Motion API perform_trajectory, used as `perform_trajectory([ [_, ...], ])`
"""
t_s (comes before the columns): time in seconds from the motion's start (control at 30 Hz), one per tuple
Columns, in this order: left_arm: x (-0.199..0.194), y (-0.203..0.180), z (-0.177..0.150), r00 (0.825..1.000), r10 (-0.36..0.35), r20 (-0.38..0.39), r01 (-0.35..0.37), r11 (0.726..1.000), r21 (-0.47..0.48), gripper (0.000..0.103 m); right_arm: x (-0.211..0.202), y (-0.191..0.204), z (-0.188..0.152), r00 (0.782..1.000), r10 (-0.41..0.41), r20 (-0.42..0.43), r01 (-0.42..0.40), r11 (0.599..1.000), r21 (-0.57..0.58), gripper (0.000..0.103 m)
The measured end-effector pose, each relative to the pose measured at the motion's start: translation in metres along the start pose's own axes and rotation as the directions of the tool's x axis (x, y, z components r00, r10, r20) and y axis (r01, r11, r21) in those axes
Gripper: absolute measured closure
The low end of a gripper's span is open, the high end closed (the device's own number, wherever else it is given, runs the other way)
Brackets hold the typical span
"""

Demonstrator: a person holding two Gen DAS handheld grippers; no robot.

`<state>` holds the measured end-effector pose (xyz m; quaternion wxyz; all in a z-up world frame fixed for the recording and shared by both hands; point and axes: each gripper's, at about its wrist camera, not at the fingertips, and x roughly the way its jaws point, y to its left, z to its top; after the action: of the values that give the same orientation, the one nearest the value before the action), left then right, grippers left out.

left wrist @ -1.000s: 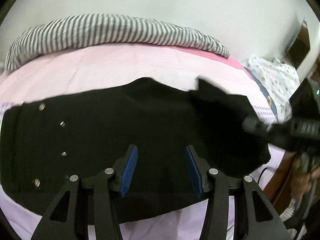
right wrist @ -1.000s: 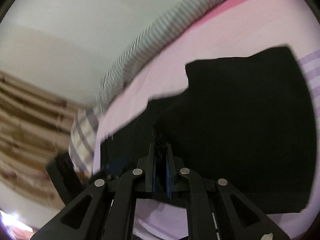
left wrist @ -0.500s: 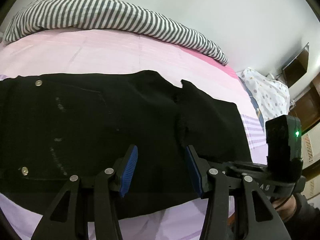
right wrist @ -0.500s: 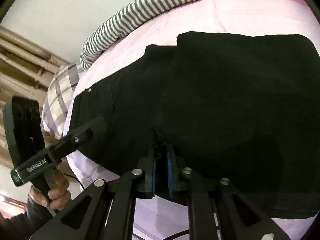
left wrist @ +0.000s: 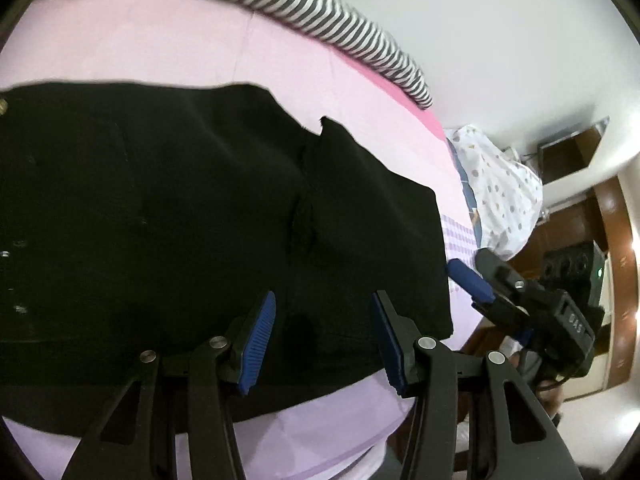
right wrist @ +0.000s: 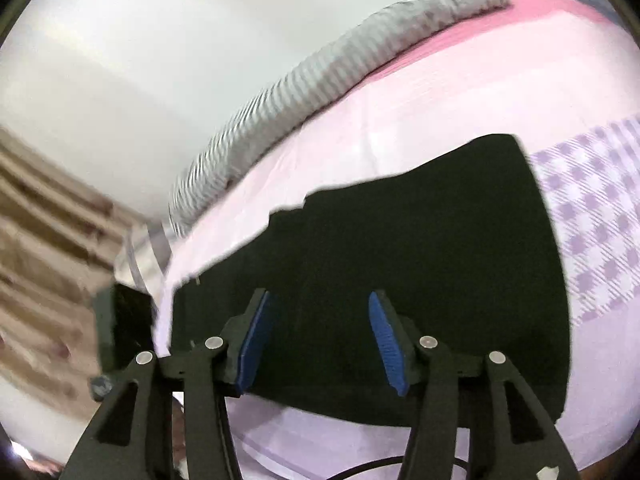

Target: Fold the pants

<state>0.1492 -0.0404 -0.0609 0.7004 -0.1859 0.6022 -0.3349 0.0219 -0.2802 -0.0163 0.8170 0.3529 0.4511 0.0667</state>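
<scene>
The black pants [left wrist: 168,216] lie folded flat across the pink bed sheet [left wrist: 180,48], a leg end laid over the seat part at the right. My left gripper [left wrist: 322,308] hovers open over the near edge of the cloth, nothing between its blue pads. In the right wrist view the pants [right wrist: 420,264] fill the middle, and my right gripper [right wrist: 318,308] is opening above them with no cloth between its pads. The right gripper [left wrist: 468,280] also shows at the right edge of the left wrist view, just off the pants' right end.
A grey-and-white striped pillow [left wrist: 312,12] lines the far side of the bed by the white wall. A spotted white bedding heap [left wrist: 500,184] lies off the bed's right end, with brown wooden furniture [left wrist: 616,216] beyond. A checked purple sheet patch [right wrist: 596,216] borders the pants.
My right gripper let go of the black cloth it pinched, spread its pads and drew back to the pants' right end. The left view rolled and dipped closer to the pants.
</scene>
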Motion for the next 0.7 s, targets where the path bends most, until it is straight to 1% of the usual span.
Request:
perform_trajectory([
  [0.1, 0.007, 0.002, 0.008, 1.000, 0.019, 0.003, -0.019, 1.000, -0.009, 0.053, -0.007, -0.010, 0.005, 0.999, 0.001, 0.036, -0.002, 1.000, 0.029, 0.054],
  [0.23, 0.018, 0.004, 0.016, 0.999, 0.037, -0.007, -0.037, 0.999, -0.012, 0.053, -0.010, -0.018, 0.008, 0.998, 0.001, 0.059, -0.003, 0.999, 0.044, 0.054],
  [0.3, 0.029, 0.005, 0.022, 0.998, 0.057, -0.018, -0.057, 0.998, -0.010, 0.053, -0.011, -0.023, 0.009, 0.998, 0.001, 0.065, -0.004, 0.999, 0.051, 0.054],
  [0.47, 0.039, -0.001, 0.031, 0.998, 0.056, -0.005, -0.056, 0.998, 0.020, 0.053, -0.007, -0.032, 0.010, 0.998, 0.011, 0.058, -0.016, 0.997, 0.079, 0.054],
  [0.57, 0.041, -0.006, 0.028, 0.998, 0.056, -0.009, -0.055, 0.997, 0.052, 0.054, -0.007, -0.034, 0.014, 0.998, 0.014, 0.062, -0.019, 0.996, 0.084, 0.054],
  [0.6, 0.042, -0.009, 0.025, 0.998, 0.061, -0.009, -0.061, 0.996, 0.067, 0.059, -0.008, -0.035, 0.015, 0.998, 0.015, 0.067, -0.020, 0.996, 0.088, 0.054],
  [0.63, 0.044, -0.009, 0.023, 0.998, 0.063, -0.019, -0.061, 0.995, 0.073, 0.078, -0.009, -0.036, 0.016, 0.997, 0.018, 0.071, -0.025, 0.995, 0.092, 0.054],
  [0.67, 0.049, -0.008, 0.020, 0.997, 0.069, -0.035, -0.066, 0.995, 0.070, 0.086, -0.010, -0.038, 0.017, 0.997, 0.017, 0.077, -0.025, 0.995, 0.098, 0.054],
  [0.7, 0.049, -0.007, 0.017, 0.997, 0.071, -0.019, -0.070, 0.995, 0.064, 0.089, -0.011, -0.039, 0.017, 0.997, 0.015, 0.081, -0.024, 0.994, 0.103, 0.054],
])
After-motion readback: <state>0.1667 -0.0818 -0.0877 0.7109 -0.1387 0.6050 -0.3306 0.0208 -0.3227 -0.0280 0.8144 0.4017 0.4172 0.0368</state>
